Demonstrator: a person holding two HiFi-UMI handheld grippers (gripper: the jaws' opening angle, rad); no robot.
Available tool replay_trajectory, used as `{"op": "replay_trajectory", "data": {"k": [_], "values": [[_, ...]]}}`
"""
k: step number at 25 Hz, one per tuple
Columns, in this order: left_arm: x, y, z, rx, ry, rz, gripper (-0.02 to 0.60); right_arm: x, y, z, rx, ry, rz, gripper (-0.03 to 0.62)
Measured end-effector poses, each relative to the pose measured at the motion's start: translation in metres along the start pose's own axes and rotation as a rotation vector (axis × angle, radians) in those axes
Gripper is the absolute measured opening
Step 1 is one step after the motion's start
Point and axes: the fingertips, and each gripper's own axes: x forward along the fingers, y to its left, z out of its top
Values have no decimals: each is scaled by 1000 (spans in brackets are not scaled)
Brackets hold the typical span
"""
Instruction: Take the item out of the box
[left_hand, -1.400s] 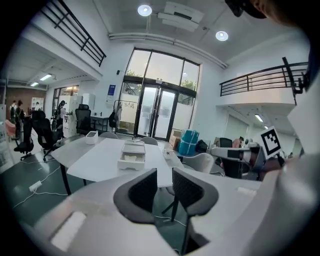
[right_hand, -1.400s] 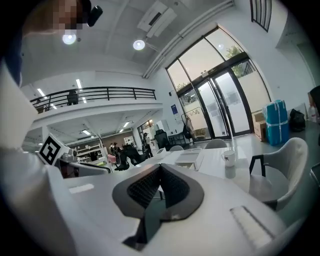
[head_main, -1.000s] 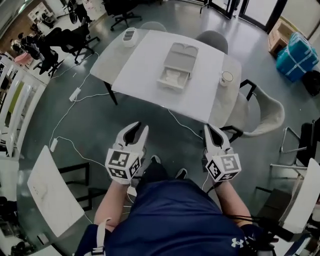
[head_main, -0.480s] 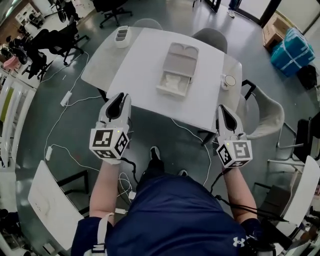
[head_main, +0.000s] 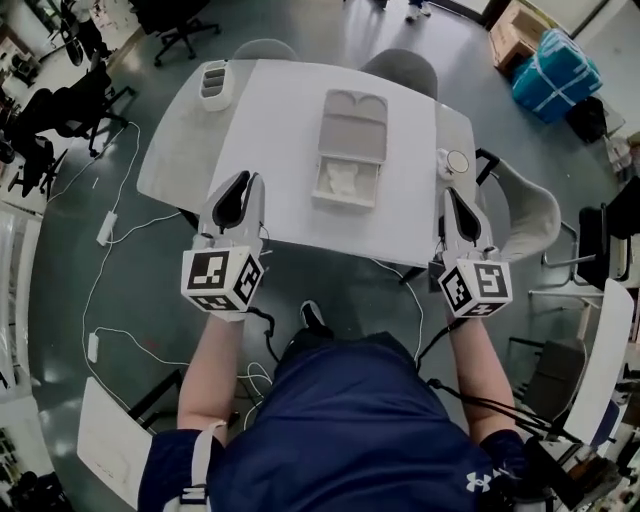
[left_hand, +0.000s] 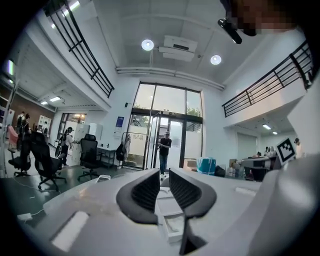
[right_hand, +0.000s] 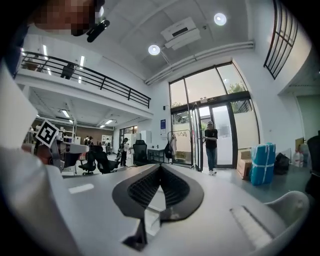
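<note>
Left claw (head_main: 243, 177) slightly parted, right claw (head_main: 453, 192) pressed together, both empty: spread one over the box (head_main: 355, 125) before pinching the item (head_main: 343, 182)

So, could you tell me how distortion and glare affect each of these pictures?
Head view: fisheye bows the table edges, and the box is sharp. Left gripper view: round black border, ceiling lamps flare. Right gripper view: same border, glass doors washed out bright.

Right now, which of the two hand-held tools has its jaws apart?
The left tool: a gap shows between its black ribbed jaws, with nothing gripped. The right tool has its jaws closed tip to tip.
</note>
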Motion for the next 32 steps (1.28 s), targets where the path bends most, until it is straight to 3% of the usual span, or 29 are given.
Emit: {"op": "replay_trajectory", "data": {"k": [4, 7, 12, 21, 32], "values": [[19, 20, -8, -18, 14, -29, 58, 14, 6, -2, -5, 13, -37, 2], [31, 28, -15, -33, 29, -36, 11, 22, 6, -8, 2, 31, -56, 2], [48, 31, -25, -22, 62, -55, 11, 42, 2, -26, 32, 58, -60, 2], [75, 49, -36, 21, 133, -21, 11, 104, 14, -63, 113, 105, 24, 2], [160, 29, -47, 99, 200, -45, 11, 170, 3, -106, 199, 194, 122, 2]]}}
